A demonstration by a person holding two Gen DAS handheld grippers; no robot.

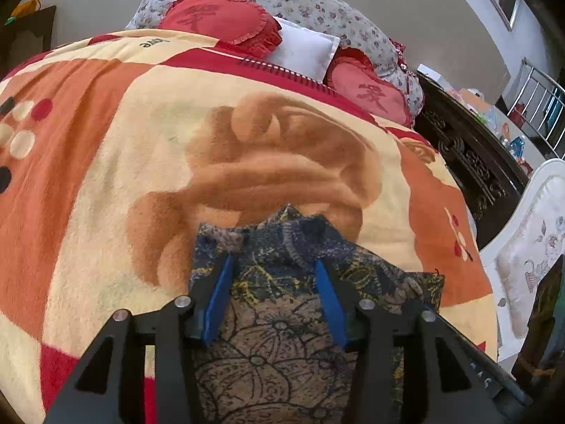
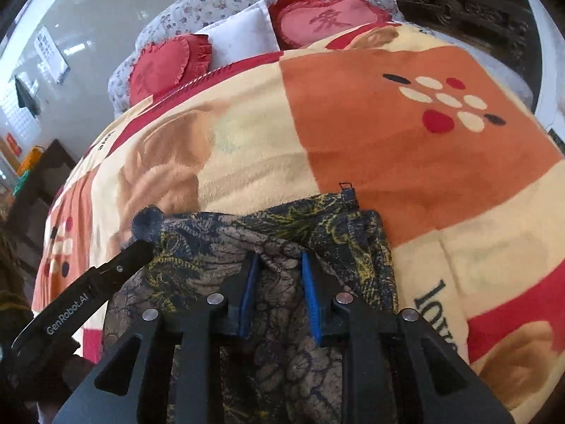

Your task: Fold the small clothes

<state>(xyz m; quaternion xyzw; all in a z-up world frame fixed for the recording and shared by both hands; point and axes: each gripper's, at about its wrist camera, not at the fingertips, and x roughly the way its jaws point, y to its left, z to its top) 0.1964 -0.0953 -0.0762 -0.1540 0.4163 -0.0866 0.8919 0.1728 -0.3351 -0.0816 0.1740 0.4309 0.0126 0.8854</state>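
**Item: one fold just laid, release half made**

- Garment: small dark-blue cloth piece printed with yellow and brown-grey flowers (image 1: pixel 282 318), lying on the bed directly under and ahead of both my tongs. Its far edge sits bunched just past my fingertips; a small thread loop at one far corner stands up ahead and to the right of my right tongs.
- Left tongs (image 1: pixel 273 265): released. Blue pads (image 1: pixel 219 300) stand apart over the cloth, pressing nothing.
- Right tongs (image 2: pixel 279 261): narrow gap, a ridge of the fabric rising between the pads. Whether they pinch it or merely straddle it, I cannot tell.
- Step, as I judge it: a fold carried over and set down, grip being let go.
- Next move calls for: freeing the right side too, lifting both clear without dragging the layer, then squaring the bunched far edge.
- Support: fleece blanket in orange, cream and red blocks (image 2: pixel 388 134), soft, so the cloth may creep.
- Room: wide bare blanket ahead and to both sides; red heart cushions (image 1: pixel 219 17) well apart at the far end. My two tongs sit close together.
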